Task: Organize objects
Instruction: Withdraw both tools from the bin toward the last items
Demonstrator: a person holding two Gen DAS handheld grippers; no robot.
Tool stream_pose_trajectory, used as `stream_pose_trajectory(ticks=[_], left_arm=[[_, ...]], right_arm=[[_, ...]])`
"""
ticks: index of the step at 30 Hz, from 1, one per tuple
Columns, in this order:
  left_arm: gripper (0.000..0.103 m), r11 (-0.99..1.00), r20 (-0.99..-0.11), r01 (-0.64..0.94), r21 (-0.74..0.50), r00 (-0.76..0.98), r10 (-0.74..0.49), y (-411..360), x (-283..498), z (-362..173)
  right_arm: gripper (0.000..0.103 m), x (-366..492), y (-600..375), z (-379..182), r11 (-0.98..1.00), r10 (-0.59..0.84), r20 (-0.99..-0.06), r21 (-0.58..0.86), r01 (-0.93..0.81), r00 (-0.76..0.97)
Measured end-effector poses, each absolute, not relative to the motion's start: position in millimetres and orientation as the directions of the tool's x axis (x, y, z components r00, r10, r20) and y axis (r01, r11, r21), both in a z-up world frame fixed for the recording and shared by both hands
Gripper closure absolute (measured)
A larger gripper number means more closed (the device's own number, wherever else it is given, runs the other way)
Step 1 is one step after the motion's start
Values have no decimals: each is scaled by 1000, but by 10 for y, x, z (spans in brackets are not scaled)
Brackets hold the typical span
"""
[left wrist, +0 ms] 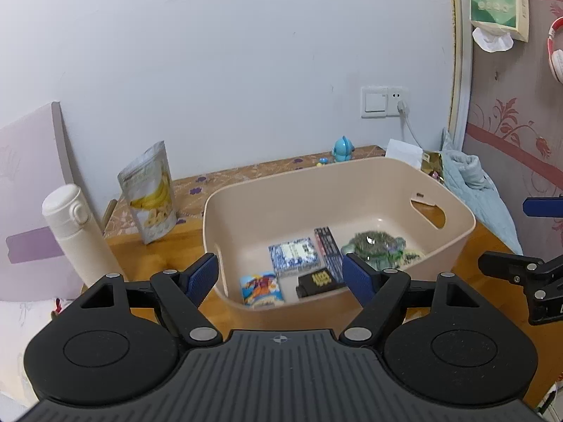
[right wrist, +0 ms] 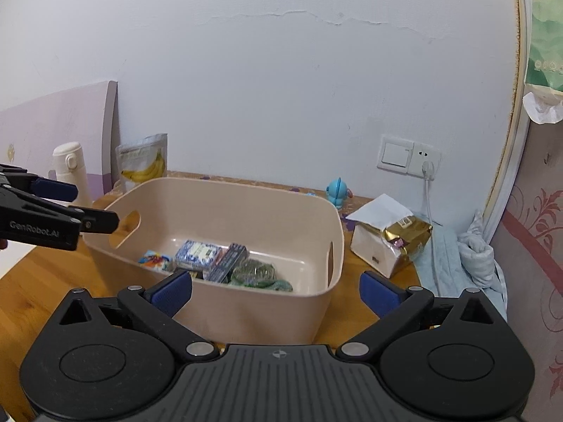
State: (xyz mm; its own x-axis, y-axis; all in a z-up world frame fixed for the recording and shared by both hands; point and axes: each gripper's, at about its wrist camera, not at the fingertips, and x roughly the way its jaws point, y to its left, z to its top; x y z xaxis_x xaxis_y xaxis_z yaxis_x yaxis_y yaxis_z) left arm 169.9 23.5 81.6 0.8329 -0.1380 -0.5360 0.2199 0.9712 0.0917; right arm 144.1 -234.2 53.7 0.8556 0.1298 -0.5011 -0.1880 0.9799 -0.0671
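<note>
Beige bin [left wrist: 352,183] sits mid-tabletop [right wrist: 35,281], already holding small packs so loose things share one place. Both the left hand-held gripper [left wrist: 281,277] and the right hand-held gripper [right wrist: 276,293] hover before it, spread wide, empty.

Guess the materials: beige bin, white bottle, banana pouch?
Beige bin: looks like moulded plastic, matte, with one-piece rounded walls and cut-out handles. White bottle: smooth satin shell with a flip lid; plastic or coated metal, can't tell. Banana pouch: thin flexible film, glossy with a silvery sheen and creases, probably foil laminate.
</note>
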Motion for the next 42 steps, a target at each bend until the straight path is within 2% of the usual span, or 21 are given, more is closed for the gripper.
stream_pose_trajectory(ticks=[17,27,42], left_arm=[[23,970,-619,229,85,775,-129,322,1357,320],[23,962,-674,263,77,724,-145,219,1450,-59],[23,962,-699,269,50,698,-159,31,1664,-367]], right_arm=[[0,1278,-2328,85,973,140,-600,-64,-222,788],[0,1290,-2365,-287,976,125,-663,-53,-213,738],[0,1439,-2345,-670,973,112,-726,-58,-223,678]])
